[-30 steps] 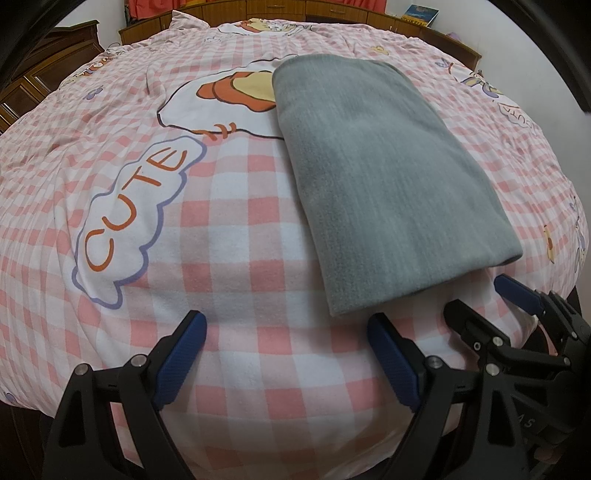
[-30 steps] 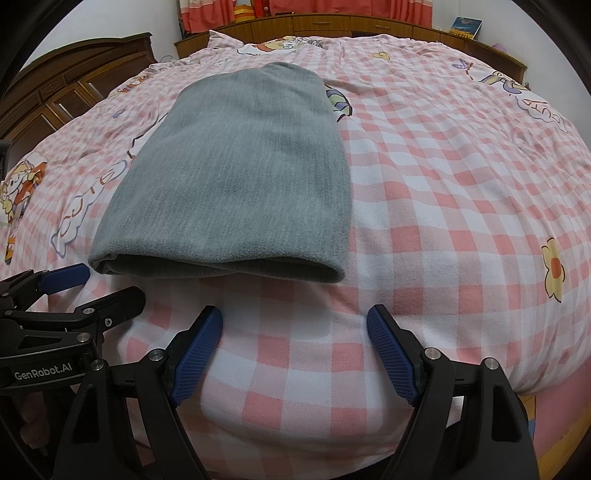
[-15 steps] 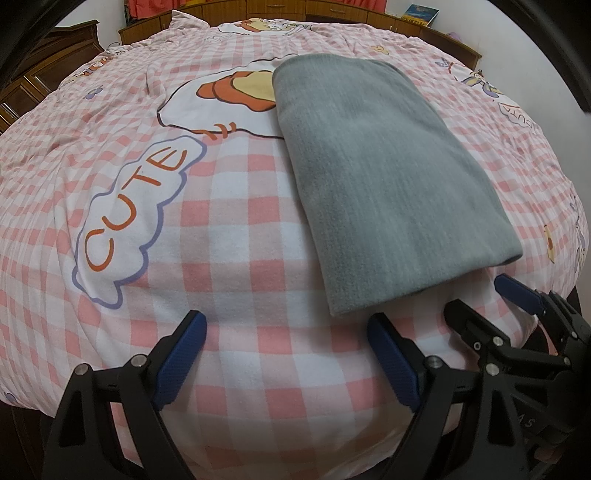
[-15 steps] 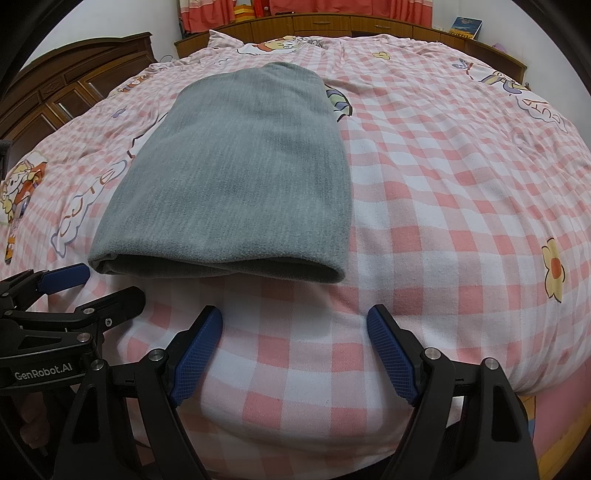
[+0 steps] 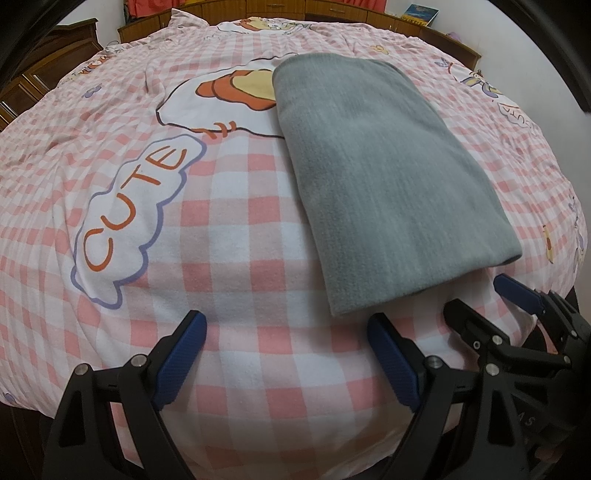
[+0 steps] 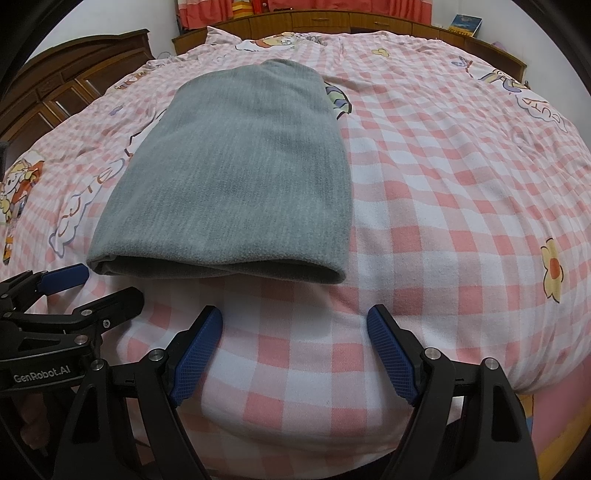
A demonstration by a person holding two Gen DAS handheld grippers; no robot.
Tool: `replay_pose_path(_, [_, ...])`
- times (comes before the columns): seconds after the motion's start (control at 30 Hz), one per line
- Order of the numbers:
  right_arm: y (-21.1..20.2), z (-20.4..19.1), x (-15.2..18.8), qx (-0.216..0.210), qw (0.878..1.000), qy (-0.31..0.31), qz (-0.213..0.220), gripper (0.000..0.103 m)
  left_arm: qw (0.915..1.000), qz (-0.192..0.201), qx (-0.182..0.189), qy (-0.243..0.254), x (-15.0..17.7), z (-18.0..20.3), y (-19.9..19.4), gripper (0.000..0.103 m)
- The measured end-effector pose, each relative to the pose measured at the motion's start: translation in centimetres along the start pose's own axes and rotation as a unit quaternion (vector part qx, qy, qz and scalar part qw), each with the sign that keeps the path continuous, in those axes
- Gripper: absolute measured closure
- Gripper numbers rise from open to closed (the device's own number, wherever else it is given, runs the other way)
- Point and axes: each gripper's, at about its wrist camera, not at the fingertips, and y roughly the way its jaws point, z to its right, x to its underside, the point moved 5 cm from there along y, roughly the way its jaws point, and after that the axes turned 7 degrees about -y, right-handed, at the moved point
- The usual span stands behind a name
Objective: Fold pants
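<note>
The grey pants (image 5: 373, 173) lie folded into a flat rectangle on the pink checked bedspread (image 5: 229, 236); they also show in the right wrist view (image 6: 240, 177), with the folded edge nearest me. My left gripper (image 5: 286, 354) is open and empty, just short of the pants' near left corner. My right gripper (image 6: 293, 350) is open and empty, below the pants' near edge. Each gripper shows in the other's view: the right one (image 5: 484, 299) and the left one (image 6: 92, 284), both open beside the fold.
The bedspread (image 6: 443, 206) has a "CUTE" cartoon print (image 5: 136, 218) left of the pants. Wooden cabinets (image 6: 62, 92) stand at the left and a wooden headboard (image 6: 351, 18) at the far end. The bed edge drops off at the lower right.
</note>
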Motion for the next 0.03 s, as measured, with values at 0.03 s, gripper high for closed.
replay_pose_path(0.03, [0.02,0.03,-0.02,0.000,1.000,0.000,0.000,0.020,1.0000,-0.001,0.001,0.000,-0.06,-0.03,0.02,0.012])
